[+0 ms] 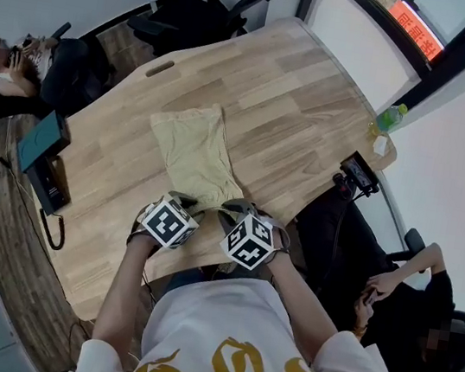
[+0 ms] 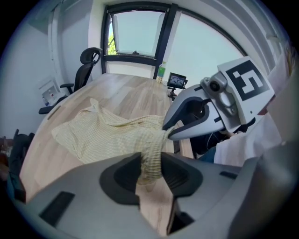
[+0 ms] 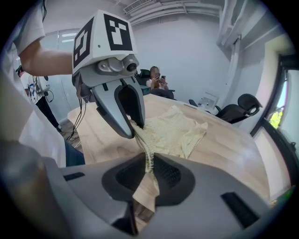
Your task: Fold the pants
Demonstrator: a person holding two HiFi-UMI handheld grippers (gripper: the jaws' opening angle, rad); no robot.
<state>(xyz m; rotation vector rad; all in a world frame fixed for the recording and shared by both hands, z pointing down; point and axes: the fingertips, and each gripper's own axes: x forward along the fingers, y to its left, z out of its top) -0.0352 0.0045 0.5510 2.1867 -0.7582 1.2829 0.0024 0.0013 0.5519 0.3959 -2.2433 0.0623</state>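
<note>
Nearest, the left gripper [image 2: 150, 169] and the right gripper [image 3: 148, 169] each pinch a corner of the yellow pants' [image 1: 193, 150] near edge, side by side, probably to fold that end over the rest lying on the table [image 1: 315, 106].

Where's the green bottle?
In the head view, the green bottle stands at the far right edge of the wooden table, just beyond the small black screen, away from the yellow pants.

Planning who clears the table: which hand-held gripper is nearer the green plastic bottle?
Right. The right hand-held gripper holds the pale yellow pants on the side toward the green plastic bottle; the left hand-held gripper holds them farther away.
</note>
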